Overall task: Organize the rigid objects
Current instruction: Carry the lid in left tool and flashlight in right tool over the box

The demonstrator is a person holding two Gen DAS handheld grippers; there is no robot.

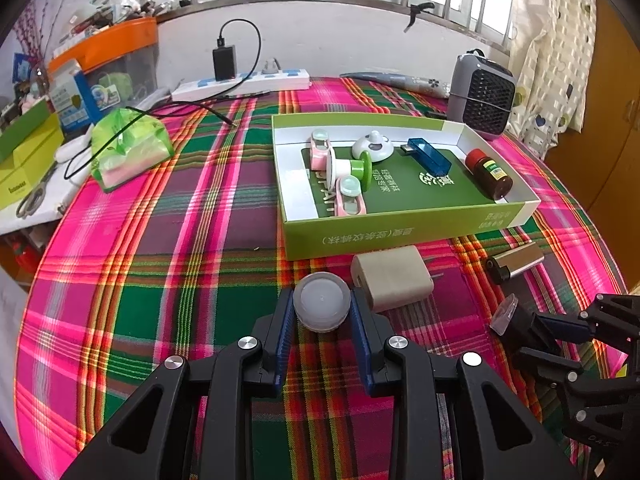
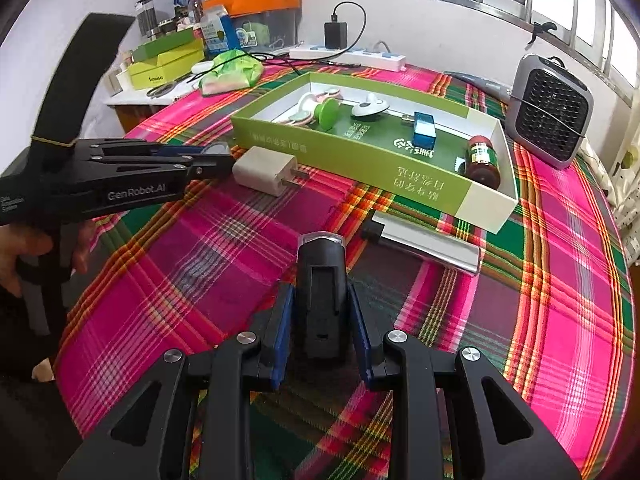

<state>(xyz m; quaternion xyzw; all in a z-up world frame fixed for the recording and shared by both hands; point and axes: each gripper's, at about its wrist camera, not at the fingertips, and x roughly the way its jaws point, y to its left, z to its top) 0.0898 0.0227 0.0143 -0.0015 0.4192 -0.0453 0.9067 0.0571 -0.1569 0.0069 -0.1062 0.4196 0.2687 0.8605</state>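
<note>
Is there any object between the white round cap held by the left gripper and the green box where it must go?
The white round cap sits in the left gripper, jaws closed on it. Between it and the green box lies only plaid cloth; the beige charger sits just to its right, near the box wall. The wall itself must be cleared.

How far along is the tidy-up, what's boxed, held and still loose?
Roughly halfway, by the look of it. In the green box already: brown bottle, blue USB stick, white knob, green spool and two pink cases. In hand: the left gripper grips a white round cap; the right gripper grips a black light. Left on the cloth: white charger and silver bar.
</note>
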